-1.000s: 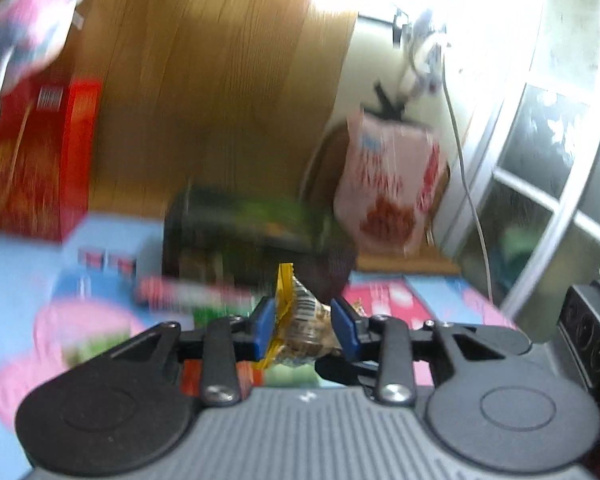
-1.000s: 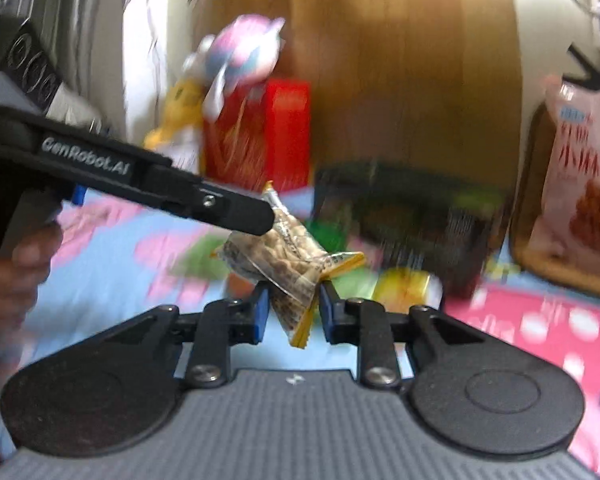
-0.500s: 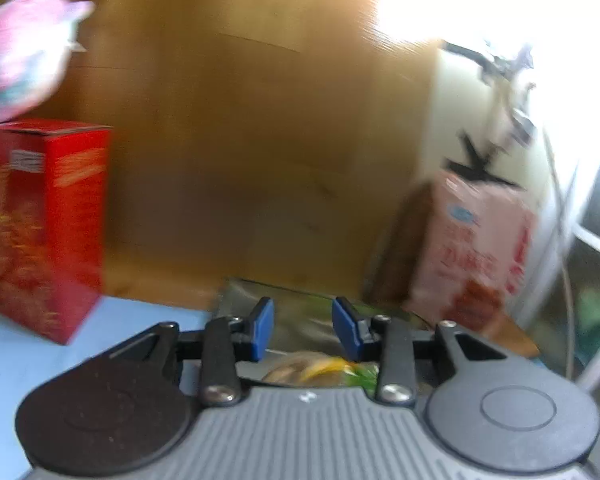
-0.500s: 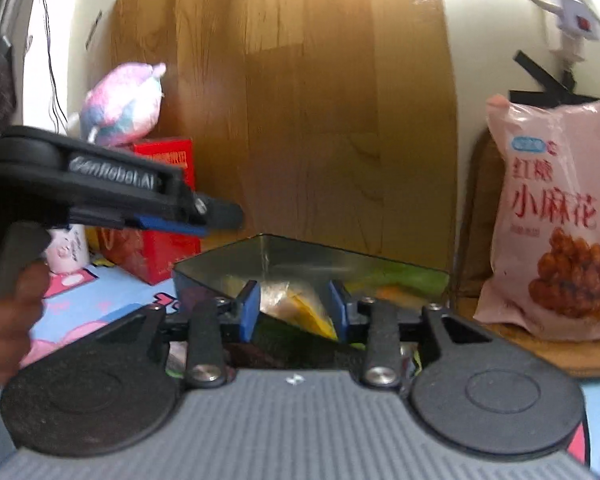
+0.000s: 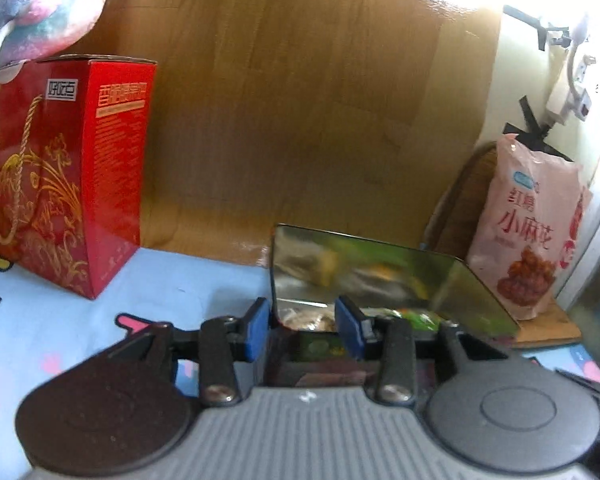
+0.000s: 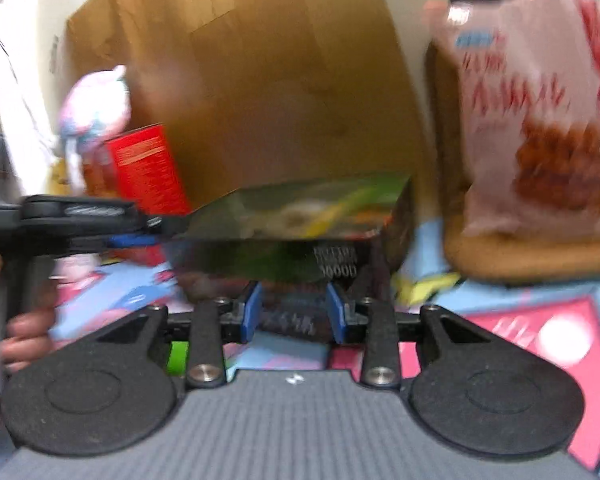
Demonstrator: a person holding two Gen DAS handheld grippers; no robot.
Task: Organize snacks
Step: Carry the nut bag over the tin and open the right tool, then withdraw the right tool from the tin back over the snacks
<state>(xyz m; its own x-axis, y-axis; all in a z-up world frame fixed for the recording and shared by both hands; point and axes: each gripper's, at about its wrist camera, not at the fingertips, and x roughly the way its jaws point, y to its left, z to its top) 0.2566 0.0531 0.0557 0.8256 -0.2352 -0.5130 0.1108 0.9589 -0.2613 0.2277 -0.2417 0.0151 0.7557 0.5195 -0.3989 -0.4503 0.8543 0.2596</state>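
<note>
Snack packets (image 5: 400, 314) now lie inside the shiny tin (image 5: 380, 268) at centre frame; a second ago each tong pinched one; the left gripper (image 5: 302, 330) is opening, empty, over the tin's near corner; the right gripper (image 6: 294, 312) stands apart, nothing between, low before the tin; both drops look done.

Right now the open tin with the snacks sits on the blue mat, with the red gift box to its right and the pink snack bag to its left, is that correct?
Not quite: the sides are swapped. In the left wrist view the tin sits on the blue mat with the red gift box to its left and the pink snack bag to its right.
</note>
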